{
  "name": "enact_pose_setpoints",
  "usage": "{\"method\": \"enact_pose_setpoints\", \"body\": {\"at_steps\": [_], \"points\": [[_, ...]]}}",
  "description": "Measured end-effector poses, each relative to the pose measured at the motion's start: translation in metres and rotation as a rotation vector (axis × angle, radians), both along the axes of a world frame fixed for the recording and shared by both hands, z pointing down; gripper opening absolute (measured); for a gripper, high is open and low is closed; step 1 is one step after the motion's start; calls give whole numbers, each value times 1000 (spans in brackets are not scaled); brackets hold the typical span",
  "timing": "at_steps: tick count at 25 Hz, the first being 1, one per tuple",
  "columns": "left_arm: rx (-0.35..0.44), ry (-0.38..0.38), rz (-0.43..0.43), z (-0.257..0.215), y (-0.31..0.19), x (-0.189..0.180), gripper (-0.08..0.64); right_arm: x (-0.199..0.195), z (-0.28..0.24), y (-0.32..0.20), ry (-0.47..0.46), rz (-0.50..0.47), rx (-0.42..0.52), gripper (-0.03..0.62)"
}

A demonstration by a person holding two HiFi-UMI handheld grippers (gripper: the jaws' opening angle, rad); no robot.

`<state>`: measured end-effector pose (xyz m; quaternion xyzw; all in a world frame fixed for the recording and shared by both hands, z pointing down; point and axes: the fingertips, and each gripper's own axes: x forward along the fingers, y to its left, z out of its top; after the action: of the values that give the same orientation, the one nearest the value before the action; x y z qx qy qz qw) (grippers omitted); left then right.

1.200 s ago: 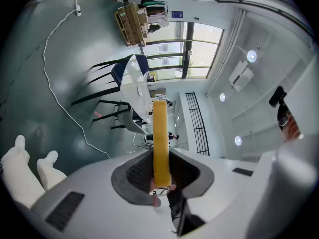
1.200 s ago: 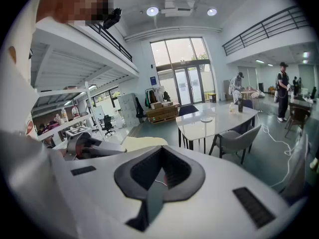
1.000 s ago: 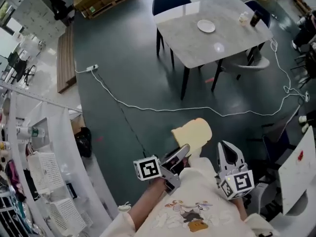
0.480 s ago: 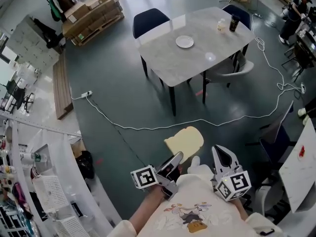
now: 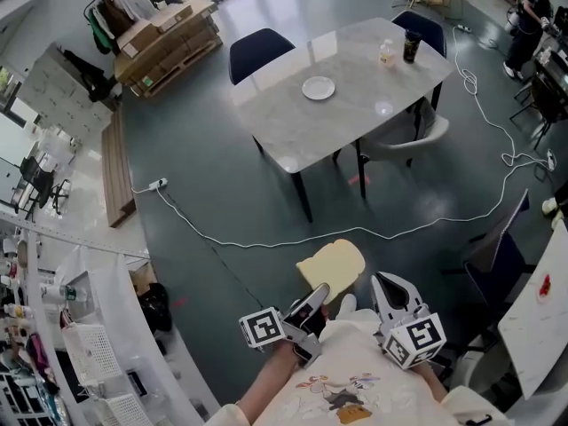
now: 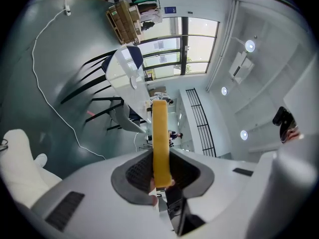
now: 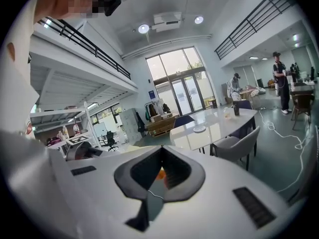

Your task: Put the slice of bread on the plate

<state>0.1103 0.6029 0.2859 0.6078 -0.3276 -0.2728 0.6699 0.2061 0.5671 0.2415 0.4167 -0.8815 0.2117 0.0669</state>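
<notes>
A pale yellow slice of bread [image 5: 331,265] sticks out over the dark floor, with my left gripper [image 5: 318,295] shut on its near edge. In the left gripper view the bread [image 6: 159,133] stands edge-on between the pads. My right gripper [image 5: 389,284] is beside it on the right, with its jaws together and nothing in them; its own view [image 7: 160,152] shows the same. The small white plate [image 5: 319,88] lies on the pale table [image 5: 373,87] far ahead; it also shows in the right gripper view [image 7: 199,129].
A bottle [image 5: 385,53] and a dark cup [image 5: 409,46] stand at the table's far right. A navy chair [image 5: 258,50] and a grey chair [image 5: 410,138] flank the table. A white cable [image 5: 266,242] snakes over the floor between me and the table. White shelving [image 5: 80,344] stands at left.
The table with the plate has shifted left and down in the head view, nearer to me. Both grippers have travelled with me, the bread still held in the left one.
</notes>
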Motion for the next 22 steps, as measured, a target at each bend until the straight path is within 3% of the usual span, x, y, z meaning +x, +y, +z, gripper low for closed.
{"method": "enact_pose_setpoints", "body": {"at_steps": [10, 22], "points": [[-12, -47, -32, -1, -42, 19, 95, 30, 10, -38, 9, 4, -35, 3], [8, -38, 0, 0, -138, -38, 97, -28, 4, -133, 42, 26, -7, 3]]}}
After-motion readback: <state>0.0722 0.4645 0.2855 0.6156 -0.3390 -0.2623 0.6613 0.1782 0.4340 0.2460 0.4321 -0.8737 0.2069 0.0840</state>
